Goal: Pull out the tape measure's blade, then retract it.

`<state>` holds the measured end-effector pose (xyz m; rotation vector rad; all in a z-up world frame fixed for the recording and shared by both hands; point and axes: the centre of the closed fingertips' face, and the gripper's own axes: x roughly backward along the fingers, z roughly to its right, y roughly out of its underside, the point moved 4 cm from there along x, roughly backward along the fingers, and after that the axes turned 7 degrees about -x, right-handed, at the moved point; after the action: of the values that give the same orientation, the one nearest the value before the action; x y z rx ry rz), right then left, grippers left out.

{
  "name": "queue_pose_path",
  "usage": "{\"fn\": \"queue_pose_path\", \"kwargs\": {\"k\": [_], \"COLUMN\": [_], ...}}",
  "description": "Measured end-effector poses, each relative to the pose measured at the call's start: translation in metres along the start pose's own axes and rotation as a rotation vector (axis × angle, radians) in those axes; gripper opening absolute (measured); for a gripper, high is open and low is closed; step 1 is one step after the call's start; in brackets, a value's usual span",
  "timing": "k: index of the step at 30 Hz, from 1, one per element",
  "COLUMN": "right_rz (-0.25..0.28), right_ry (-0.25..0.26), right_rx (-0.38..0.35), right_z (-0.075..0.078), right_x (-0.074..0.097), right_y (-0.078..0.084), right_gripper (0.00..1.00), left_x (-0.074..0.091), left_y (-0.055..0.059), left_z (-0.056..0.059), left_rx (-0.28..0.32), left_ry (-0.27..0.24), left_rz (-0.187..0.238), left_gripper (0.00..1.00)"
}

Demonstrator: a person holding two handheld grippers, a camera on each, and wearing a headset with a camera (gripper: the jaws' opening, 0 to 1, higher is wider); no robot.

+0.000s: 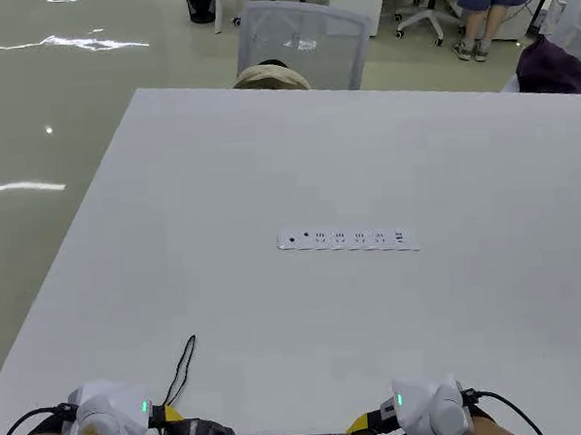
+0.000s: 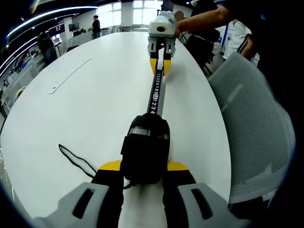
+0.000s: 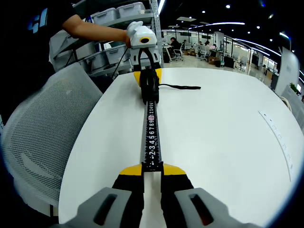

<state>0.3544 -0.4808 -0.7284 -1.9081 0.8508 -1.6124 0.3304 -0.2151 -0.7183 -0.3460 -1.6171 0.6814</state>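
Tape measure body (image 2: 145, 145) in left tongs (image 2: 145, 167), blade end (image 3: 152, 161) in right tongs (image 3: 152, 170)

We hold both grippers low and close to the body, jaws facing each other; left gripper (image 2: 145, 167) clamped on the tape-measure case (image 2: 145, 142); right gripper (image 3: 152, 169) pinched on the blade (image 3: 151, 135) tip; left forearm (image 3: 90, 31) and right forearm (image 2: 204, 19) bare, reaching in behind them.
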Motion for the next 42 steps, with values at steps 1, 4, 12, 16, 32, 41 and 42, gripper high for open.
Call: {"fn": "queue_pose_path", "kwargs": {"k": [1, 4, 12, 16, 32, 41, 42], "right_rz": [0.0, -0.001, -0.006, -0.009, -0.018, -0.019, -0.02], "right_ry": [0.0, 0.0, 0.003, 0.004, 0.008, 0.011, 0.012], "right_rx": [0.0, 0.0, -0.002, -0.003, -0.009, -0.013, -0.013], "right_z": [0.0, 0.0, 0.0, 0.001, 0.002, 0.002, 0.002], "right_x": [0.0, 0.002, 0.005, 0.007, 0.014, 0.019, 0.02], "right_y": [0.0, 0.002, 0.004, 0.006, 0.014, 0.017, 0.017], "right_gripper": [0.1, 0.1, 0.1, 0.1, 0.1, 0.1, 0.1], "left_x": [0.0, 0.0, 0.0, 0.0, 0.0, 0.0, 0.0], "left_y": [0.0, 0.0, 0.0, 0.0, -0.001, -0.001, -0.001], "left_z": [0.0, 0.0, 0.0, 0.001, 0.001, 0.001, 0.001], "left_rx": [0.0, 0.0, 0.003, 0.002, 0.0, 0.0, 0.0], "left_ry": [0.0, 0.0, 0.0, 0.0, 0.001, 0.0, 0.0], "left_rz": [0.0, 0.0, 0.001, 0.0, -0.003, -0.004, -0.004], "left_gripper": [0.27, 0.27, 0.27, 0.27, 0.27, 0.27, 0.27]}}
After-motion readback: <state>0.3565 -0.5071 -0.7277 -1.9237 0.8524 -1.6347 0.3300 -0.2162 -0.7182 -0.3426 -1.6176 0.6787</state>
